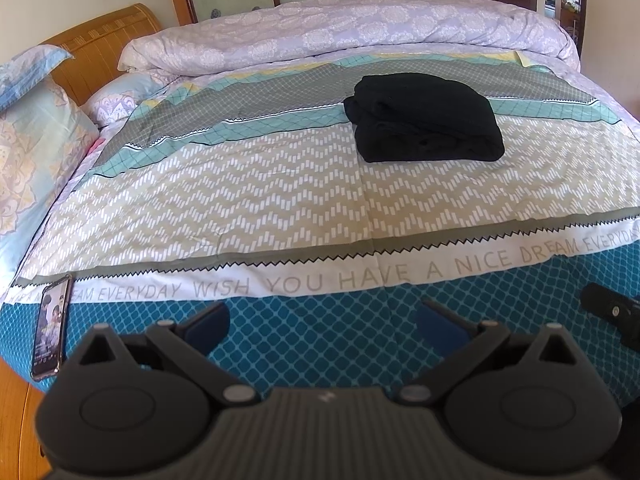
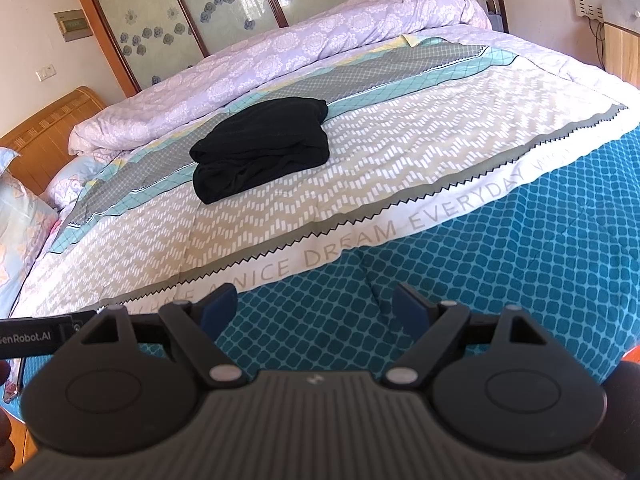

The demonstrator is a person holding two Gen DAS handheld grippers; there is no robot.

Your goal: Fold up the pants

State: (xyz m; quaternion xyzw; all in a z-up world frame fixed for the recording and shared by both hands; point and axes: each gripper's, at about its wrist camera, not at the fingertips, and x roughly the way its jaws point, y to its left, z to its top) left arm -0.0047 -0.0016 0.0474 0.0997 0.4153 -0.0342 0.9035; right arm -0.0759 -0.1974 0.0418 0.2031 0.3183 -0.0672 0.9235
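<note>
Folding looks complete: the black pants [image 1: 426, 118] lie bundled on the bed [image 1: 280, 200], well apart from my left claw [image 1: 322, 326] and right claw [image 2: 316, 308], both open and empty; next, only tidying or withdrawal.

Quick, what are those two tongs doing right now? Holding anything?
Left tongs: open, empty.
Right tongs: open, empty.
Pants lie untouched.

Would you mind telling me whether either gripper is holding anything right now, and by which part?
Nothing is held. The left gripper and right gripper are both open and empty; the folded black fabric pants lie untouched on the patterned bedspread.
</note>
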